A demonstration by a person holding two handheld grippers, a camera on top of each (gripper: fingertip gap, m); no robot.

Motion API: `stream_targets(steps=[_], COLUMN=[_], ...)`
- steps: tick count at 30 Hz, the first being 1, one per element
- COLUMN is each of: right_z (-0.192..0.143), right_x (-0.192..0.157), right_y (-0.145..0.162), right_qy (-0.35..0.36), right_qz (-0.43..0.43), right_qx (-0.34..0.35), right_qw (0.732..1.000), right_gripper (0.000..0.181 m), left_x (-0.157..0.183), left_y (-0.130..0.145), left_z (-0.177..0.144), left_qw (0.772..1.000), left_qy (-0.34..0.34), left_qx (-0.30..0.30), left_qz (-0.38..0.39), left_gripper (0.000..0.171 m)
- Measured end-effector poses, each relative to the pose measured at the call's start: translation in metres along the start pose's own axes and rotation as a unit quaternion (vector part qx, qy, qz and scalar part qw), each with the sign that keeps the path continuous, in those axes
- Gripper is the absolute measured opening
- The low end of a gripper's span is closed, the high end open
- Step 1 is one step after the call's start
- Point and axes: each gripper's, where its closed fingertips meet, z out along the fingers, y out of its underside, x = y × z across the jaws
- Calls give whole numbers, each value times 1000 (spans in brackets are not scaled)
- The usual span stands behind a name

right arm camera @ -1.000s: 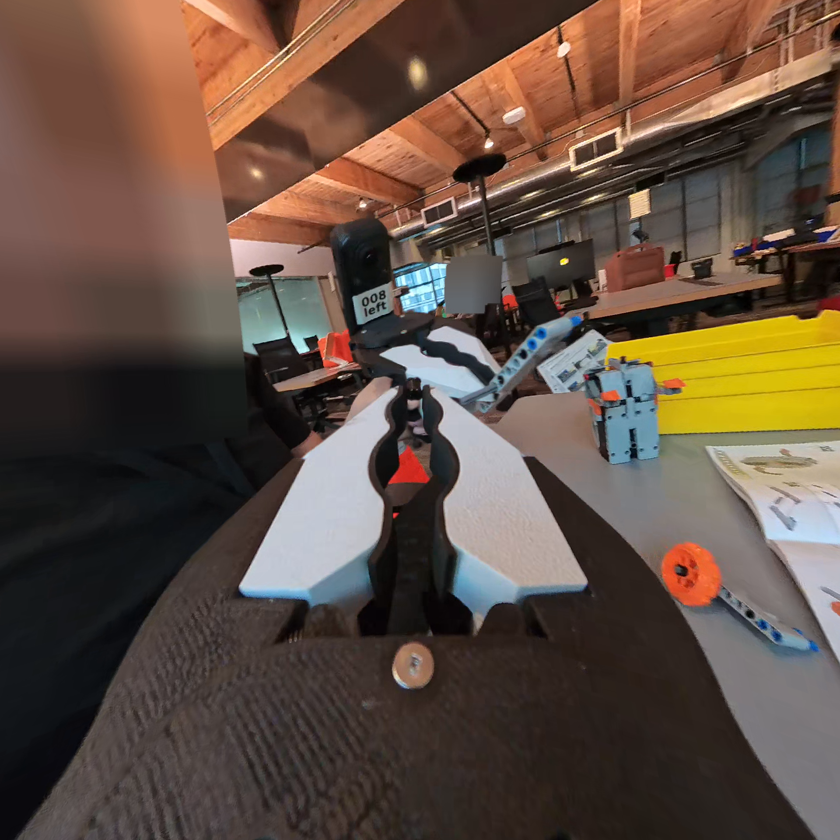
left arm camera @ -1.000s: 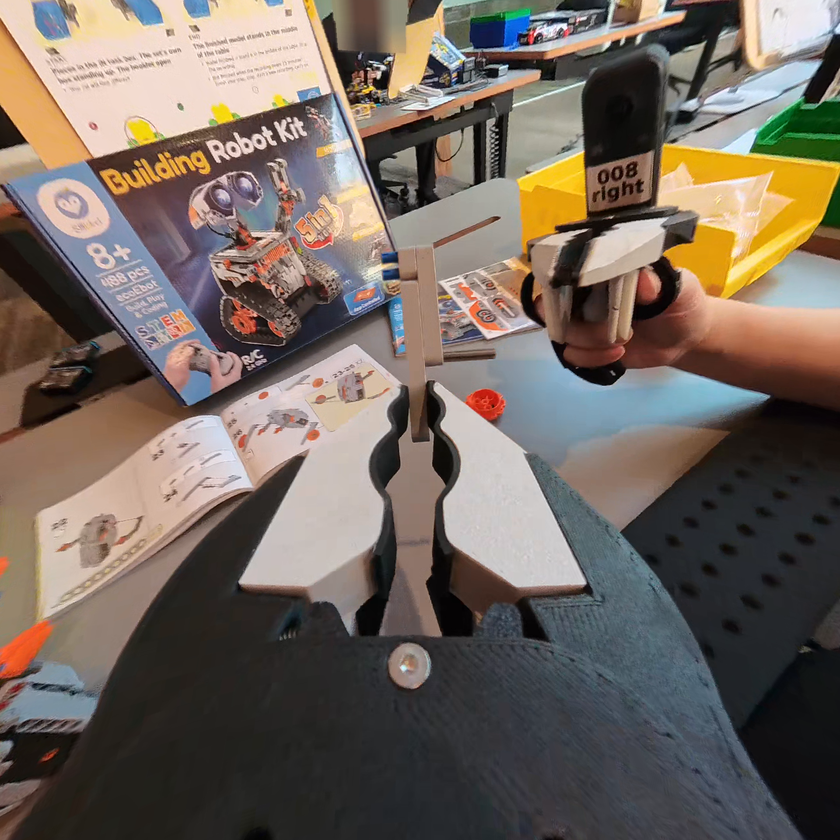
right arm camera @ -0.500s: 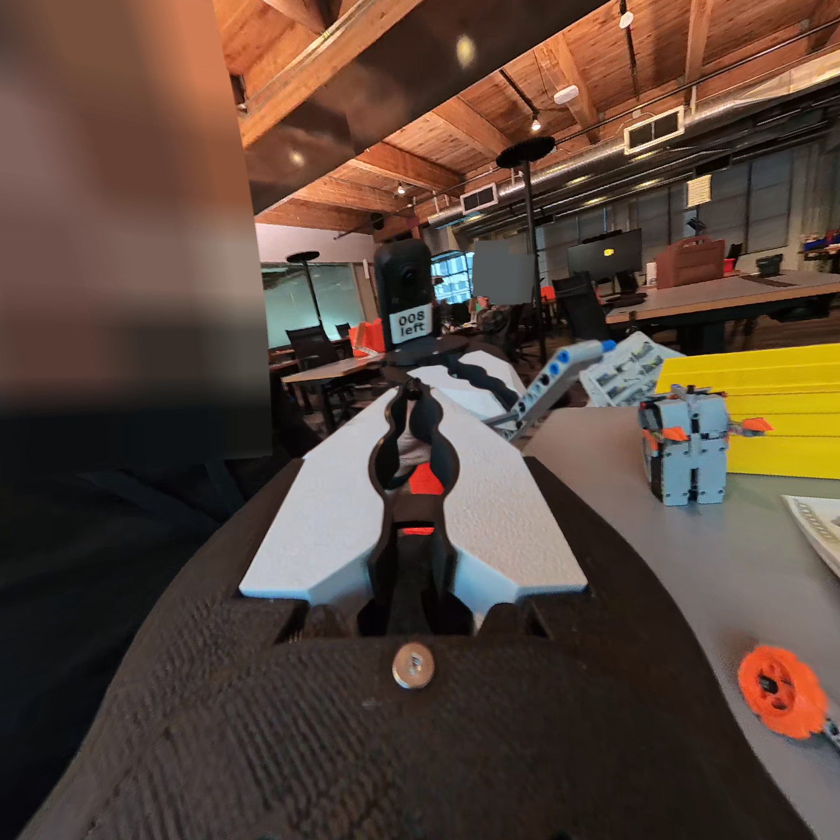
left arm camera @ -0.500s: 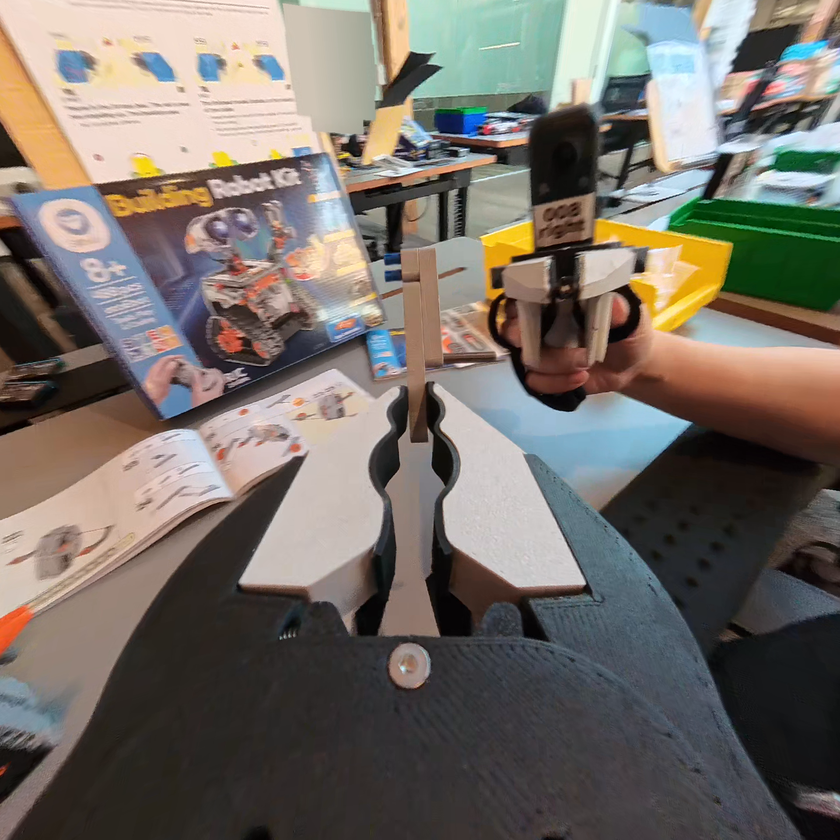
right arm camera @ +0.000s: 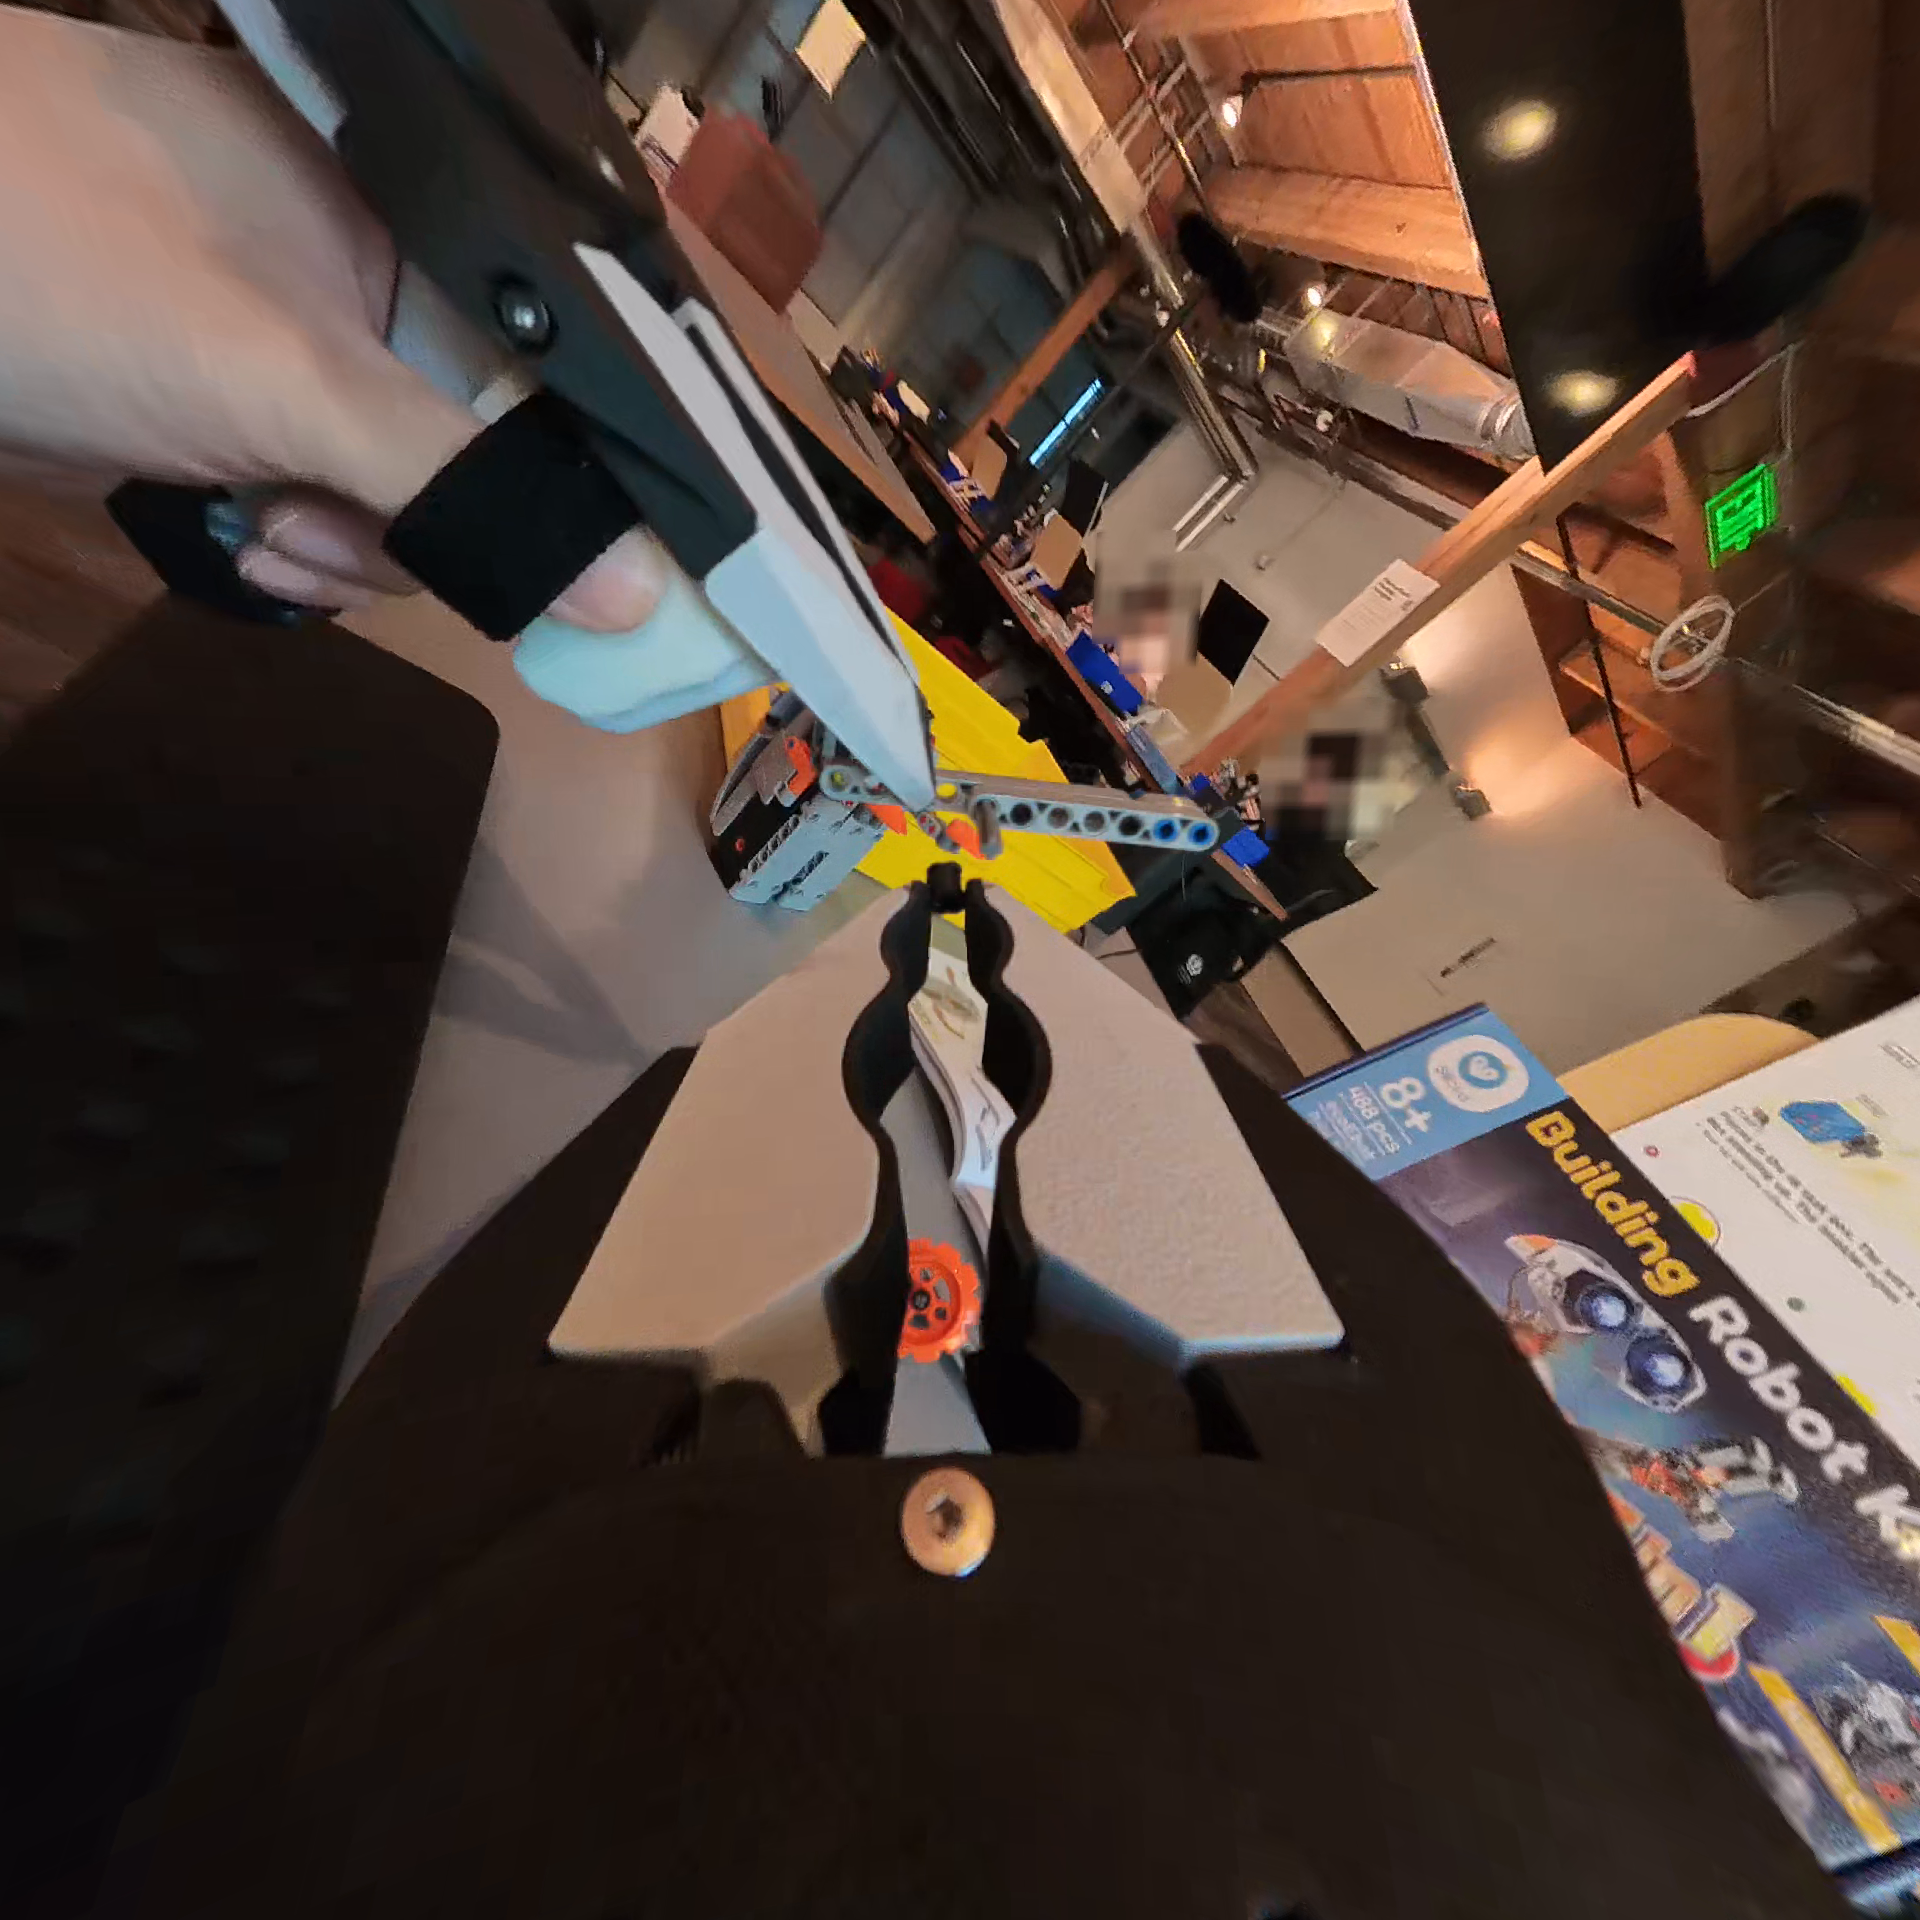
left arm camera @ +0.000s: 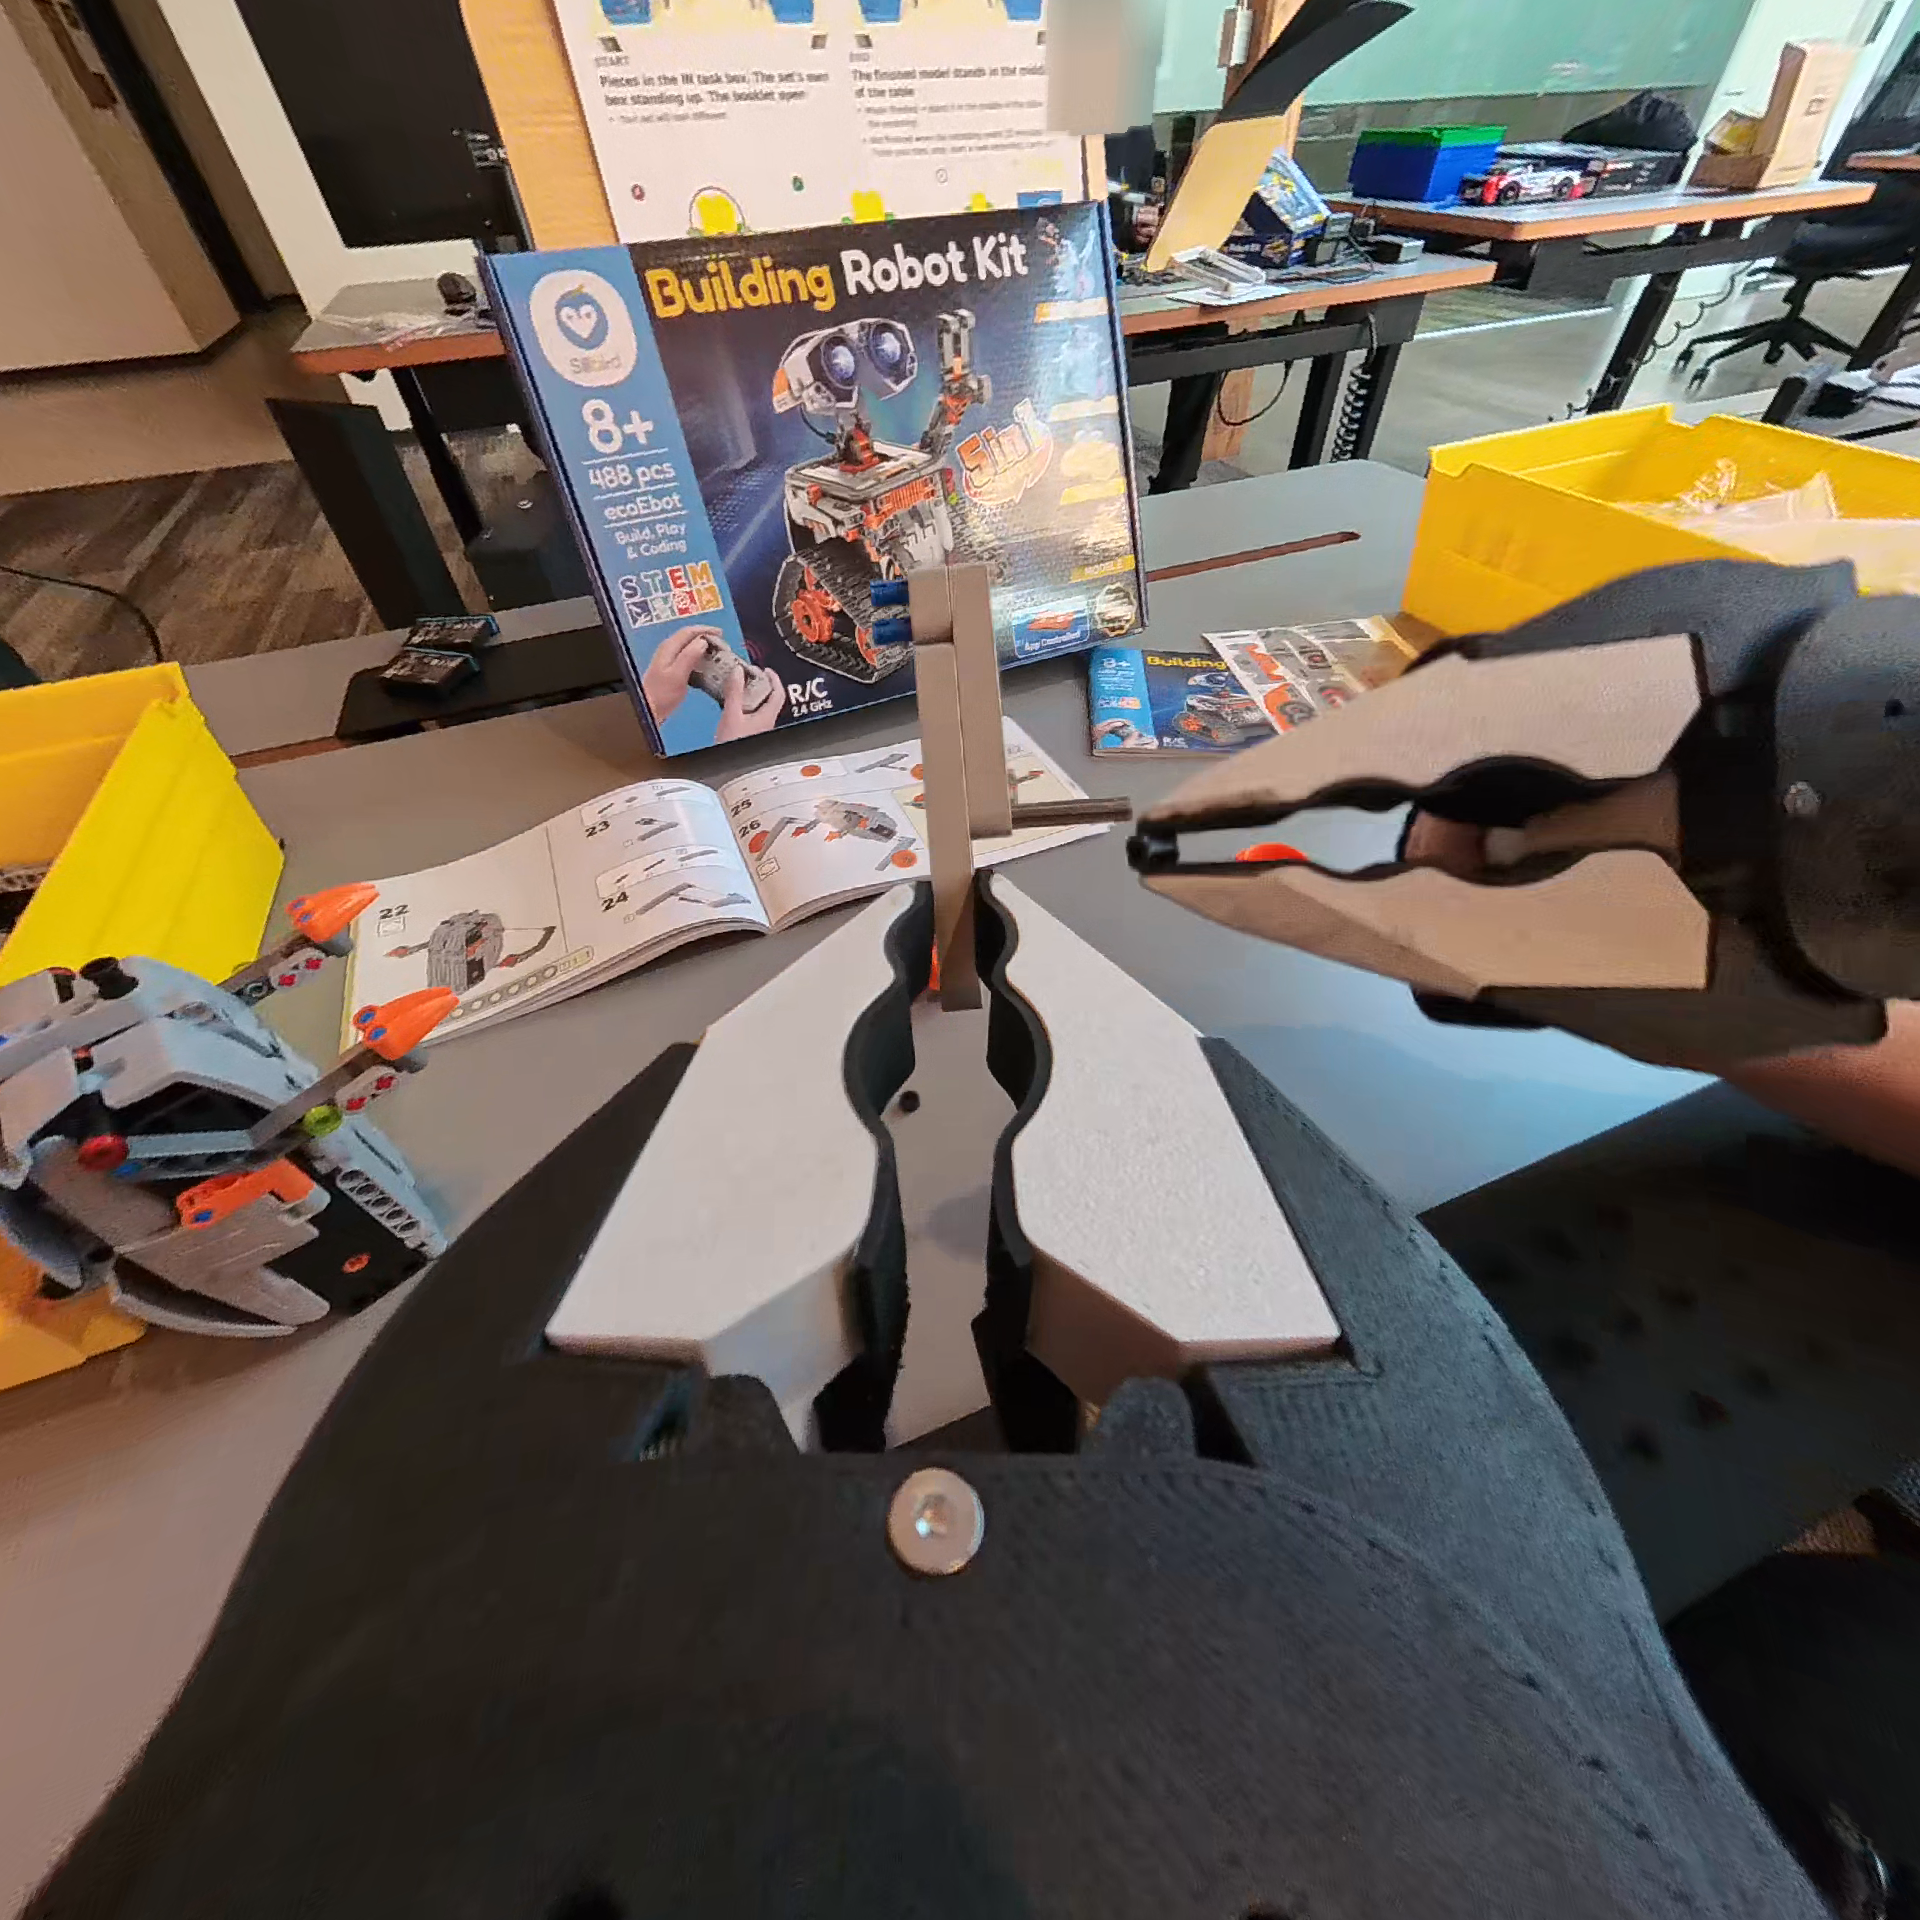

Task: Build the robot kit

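My left gripper (left arm camera: 951, 914) is shut on a grey beam assembly (left arm camera: 961, 748) and holds it upright above the table. The assembly has blue pins (left arm camera: 891, 613) near its top and a grey axle (left arm camera: 1070, 812) sticking out to the right. My right gripper (left arm camera: 1143, 854) lies sideways at the right, shut on a small black pin (left arm camera: 1151, 852), with its tip just right of the axle's end. In the right wrist view the right gripper (right arm camera: 943, 891) pinches the black pin (right arm camera: 943, 878) just below the holed beam (right arm camera: 1081, 821), which the left gripper (right arm camera: 914, 774) holds.
A robot kit box (left arm camera: 852, 468) stands behind an open booklet (left arm camera: 644, 883) and a small leaflet (left arm camera: 1164, 696). A partly built grey model (left arm camera: 208, 1122) lies at the left beside a yellow bin (left arm camera: 114, 800). Another yellow bin (left arm camera: 1558, 509) is at the right. An orange gear (right arm camera: 935, 1299) lies on the table. My two grippers' fingertips are within a few centimetres of each other. Both grippers' tips are roughly 20 centimetres from the orange gear (right arm camera: 935, 1299).
The right gripper has turned from facing the left camera to lying sideways, and its tip has come up to the beam's axle. The left gripper still holds the beam.
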Motion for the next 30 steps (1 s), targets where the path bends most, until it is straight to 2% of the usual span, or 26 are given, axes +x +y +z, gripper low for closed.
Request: stream_targets(steps=[5, 18, 23, 30], right_z=[0, 4, 5, 8], right_x=[15, 9, 7, 3], right_y=[6, 20, 22, 35], right_qy=[51, 22, 19, 18], right_qz=[46, 64, 70, 61], right_qx=[-21, -56, -61, -103], right_qw=[997, 996, 996, 993], right_gripper=[5, 5, 5, 5], left_x=[-8, -3, -4, -6], left_y=[7, 11, 13, 23], left_z=[4, 15, 15, 19], left_qw=[1000, 999, 998, 992], left_qy=[-18, -24, -47, -80], left_qx=[-11, -27, -37, -64], left_qz=[-4, 2, 34, 79], left_gripper=[6, 6, 6, 6])
